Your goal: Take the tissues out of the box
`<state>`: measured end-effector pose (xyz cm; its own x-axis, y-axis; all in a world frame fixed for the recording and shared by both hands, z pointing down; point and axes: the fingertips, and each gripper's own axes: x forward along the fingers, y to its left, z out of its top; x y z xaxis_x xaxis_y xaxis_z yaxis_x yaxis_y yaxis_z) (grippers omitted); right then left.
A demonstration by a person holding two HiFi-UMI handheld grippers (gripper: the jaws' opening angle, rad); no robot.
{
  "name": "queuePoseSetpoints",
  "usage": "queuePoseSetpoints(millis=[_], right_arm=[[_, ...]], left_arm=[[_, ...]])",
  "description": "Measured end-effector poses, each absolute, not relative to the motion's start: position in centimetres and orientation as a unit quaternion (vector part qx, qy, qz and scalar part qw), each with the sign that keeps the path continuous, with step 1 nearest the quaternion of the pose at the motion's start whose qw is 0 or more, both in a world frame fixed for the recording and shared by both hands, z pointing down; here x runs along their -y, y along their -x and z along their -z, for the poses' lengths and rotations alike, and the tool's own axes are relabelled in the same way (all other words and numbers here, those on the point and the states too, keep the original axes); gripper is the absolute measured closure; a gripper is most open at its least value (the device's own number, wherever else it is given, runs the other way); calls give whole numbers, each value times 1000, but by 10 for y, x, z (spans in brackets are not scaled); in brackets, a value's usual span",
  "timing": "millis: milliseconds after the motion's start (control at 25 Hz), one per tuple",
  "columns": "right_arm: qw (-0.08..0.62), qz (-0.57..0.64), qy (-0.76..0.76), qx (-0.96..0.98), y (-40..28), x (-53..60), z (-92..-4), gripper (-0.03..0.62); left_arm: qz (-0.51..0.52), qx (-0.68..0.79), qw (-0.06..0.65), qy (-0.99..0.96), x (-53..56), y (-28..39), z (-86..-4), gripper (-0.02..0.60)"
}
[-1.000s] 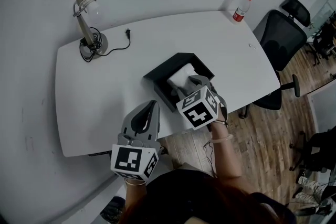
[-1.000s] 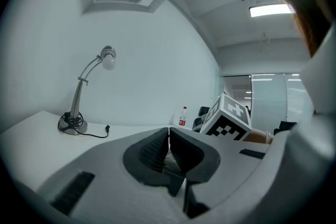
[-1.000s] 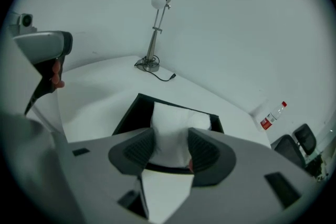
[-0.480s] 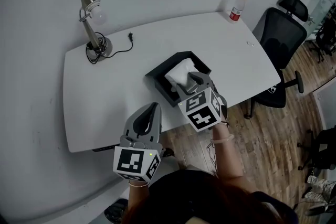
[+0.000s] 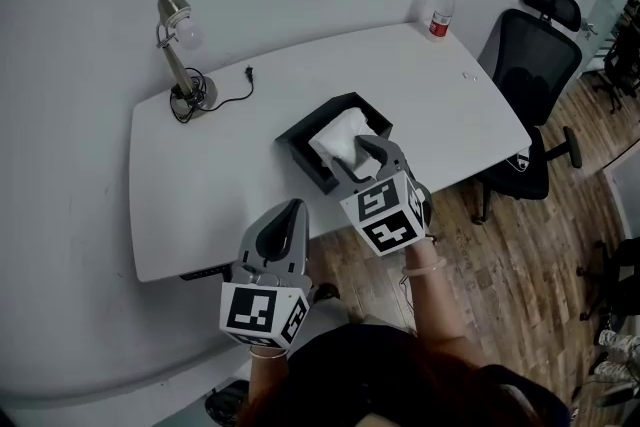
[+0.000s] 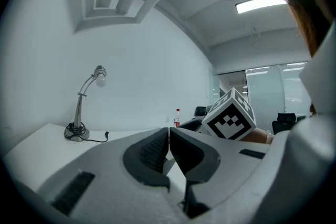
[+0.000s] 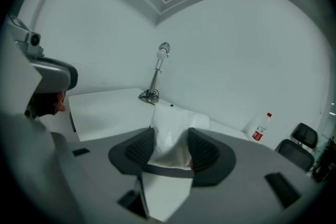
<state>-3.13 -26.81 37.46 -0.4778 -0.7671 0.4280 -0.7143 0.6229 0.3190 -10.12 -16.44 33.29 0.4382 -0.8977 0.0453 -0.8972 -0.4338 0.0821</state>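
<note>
The tissues (image 5: 336, 137) are sticking up out of the black box (image 5: 297, 145) on the white table (image 5: 200, 195), where the right gripper (image 5: 366, 151) is clamping them between widely spread jaws, exactly as a second ago, while the left gripper (image 5: 287, 215) is hovering closed and empty nearby.

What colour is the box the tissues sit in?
The box is black, with white tissues inside; the head view shows it best.
</note>
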Motion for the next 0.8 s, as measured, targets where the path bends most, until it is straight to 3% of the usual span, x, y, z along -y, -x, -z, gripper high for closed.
queuePoseSetpoints(millis=[800], right_arm=[[190, 67, -440, 875, -11, 192, -335, 385]], left_arm=[[2, 544, 29, -839, 96, 60, -322, 555]])
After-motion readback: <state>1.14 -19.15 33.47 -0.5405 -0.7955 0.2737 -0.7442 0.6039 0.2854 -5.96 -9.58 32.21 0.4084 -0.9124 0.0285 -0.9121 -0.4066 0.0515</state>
